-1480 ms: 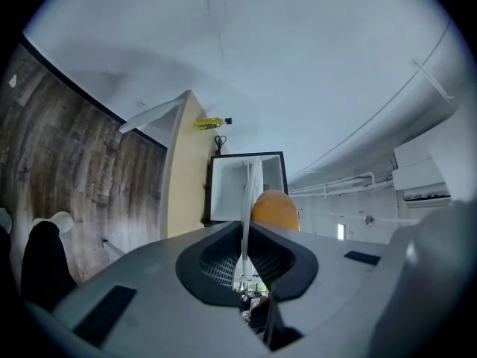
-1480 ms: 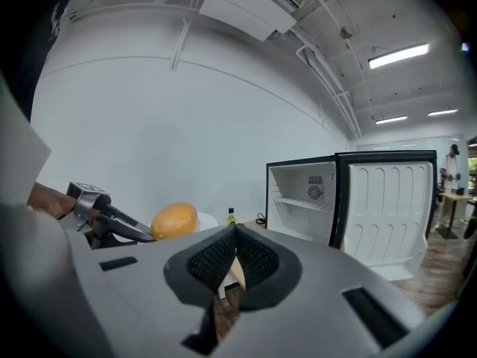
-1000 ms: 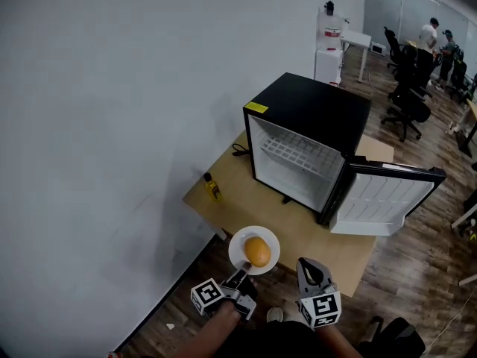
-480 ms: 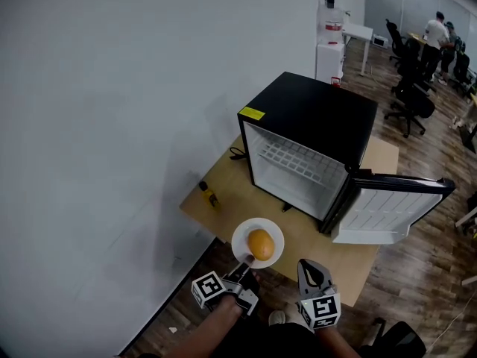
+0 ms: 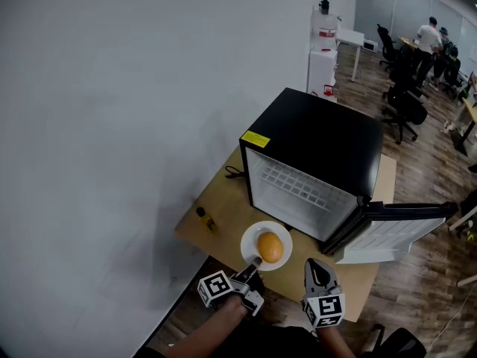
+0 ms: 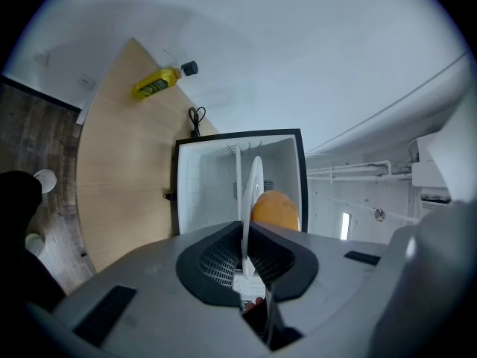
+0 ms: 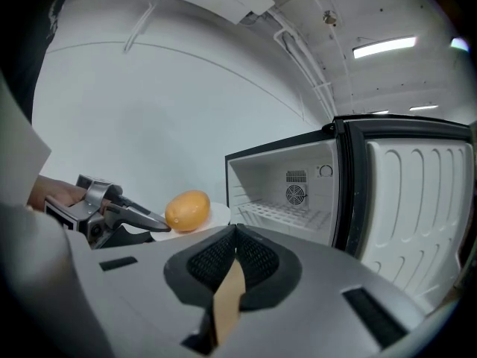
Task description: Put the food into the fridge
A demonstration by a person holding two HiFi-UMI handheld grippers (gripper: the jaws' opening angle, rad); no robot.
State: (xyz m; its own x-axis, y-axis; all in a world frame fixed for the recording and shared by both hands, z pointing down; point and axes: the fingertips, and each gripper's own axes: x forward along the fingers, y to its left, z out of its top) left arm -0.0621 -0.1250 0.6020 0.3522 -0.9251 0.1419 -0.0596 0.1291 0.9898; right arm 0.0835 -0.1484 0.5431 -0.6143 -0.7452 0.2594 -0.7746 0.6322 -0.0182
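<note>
Left claw (image 6: 246, 259): clenched on the near rim of the plate (image 5: 251, 239), the grip unchanged over the last second. Plate: white, held roughly level above the table (image 5: 223, 200), bearing the food (image 5: 270, 247), one round orange-yellow piece at its centre. Change: plate and food have travelled from the table's near edge toward the fridge (image 5: 317, 136), and the far rim now lies just in front of the open compartment's lower edge. Right claw (image 7: 232, 233): closed, empty, has advanced alongside on the right. Door (image 5: 384, 239): swung wide to the right, out of the path. Interior: wire shelf bare. Status, by judgement: carry nearly complete, food not yet inside. Remaining: pushing the plate in through the opening.
</note>
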